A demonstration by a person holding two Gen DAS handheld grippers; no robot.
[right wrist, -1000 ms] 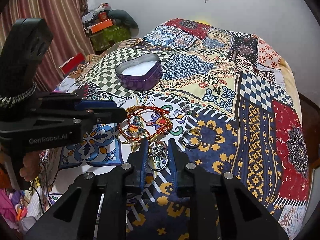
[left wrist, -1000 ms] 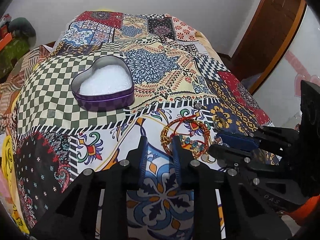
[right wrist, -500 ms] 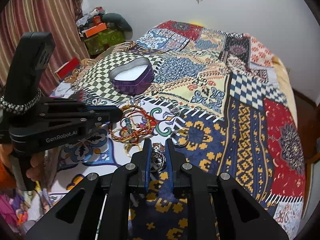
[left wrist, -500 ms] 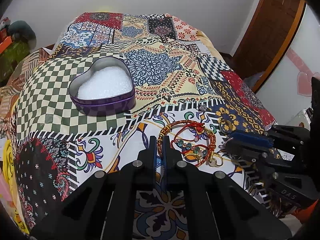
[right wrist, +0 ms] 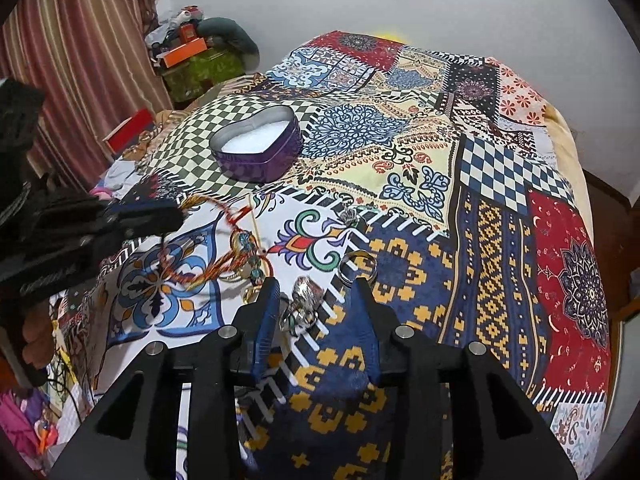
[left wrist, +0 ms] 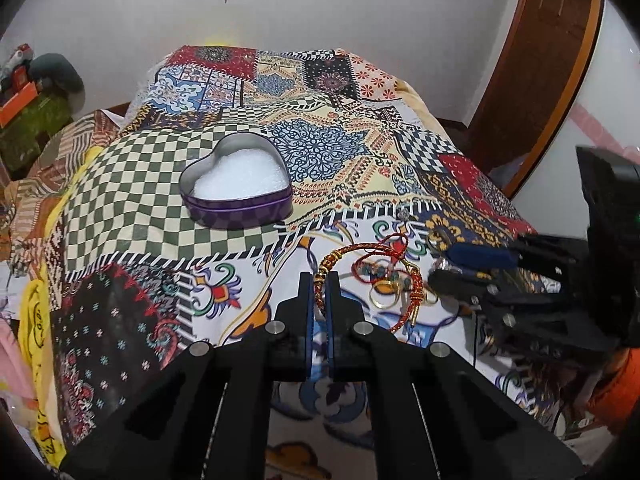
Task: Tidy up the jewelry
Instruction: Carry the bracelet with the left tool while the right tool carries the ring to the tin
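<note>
Left gripper point(left wrist: 319, 285) jaws pinched tight on braided red-and-gold cord bracelet point(left wrist: 370, 276) for carrying to purple heart-shaped tin point(left wrist: 236, 194) on patchwork bed point(left wrist: 132, 200); right gripper point(right wrist: 316, 300) jaws opening around, not gripping, silver rings point(right wrist: 303, 305).

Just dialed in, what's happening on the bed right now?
The left gripper is shut on a red-and-gold braided cord bracelet. The right gripper is opening its jaws around a chunky silver ring on the patchwork bedspread. The purple heart-shaped tin holds only its white padding.
</note>
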